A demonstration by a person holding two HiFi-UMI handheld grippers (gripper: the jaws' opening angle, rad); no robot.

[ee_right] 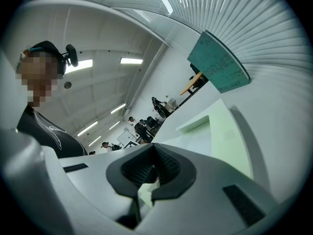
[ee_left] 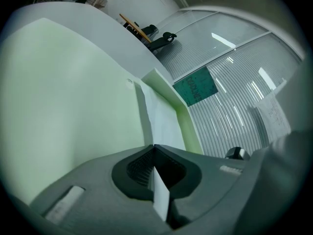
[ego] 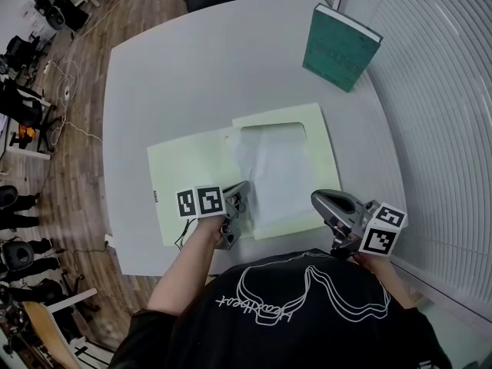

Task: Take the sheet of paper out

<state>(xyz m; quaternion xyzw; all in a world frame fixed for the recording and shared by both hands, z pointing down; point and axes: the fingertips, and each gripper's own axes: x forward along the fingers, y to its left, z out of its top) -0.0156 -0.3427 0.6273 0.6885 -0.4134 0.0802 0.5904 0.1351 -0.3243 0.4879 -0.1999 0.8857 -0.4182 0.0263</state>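
A pale green folder [ego: 188, 174] lies open on the white table [ego: 192, 75]. Its right half has a cut-out window. A white sheet of paper [ego: 278, 174] lies inside that half. My left gripper [ego: 237, 198] is shut on the sheet's near edge. In the left gripper view the paper [ee_left: 160, 192] shows as a thin white strip pinched between the dark pads, and it runs on over the folder [ee_left: 73, 106]. My right gripper [ego: 319, 198] sits at the folder's near right corner, jaws shut, with a pale green edge [ee_right: 143, 196] caught between them.
A teal book [ego: 340, 47] stands at the table's far right, beside a ribbed white wall [ego: 430, 129]. The table's near edge runs just below both grippers. Chairs, cables and other gear stand on the wooden floor [ego: 77, 129] to the left.
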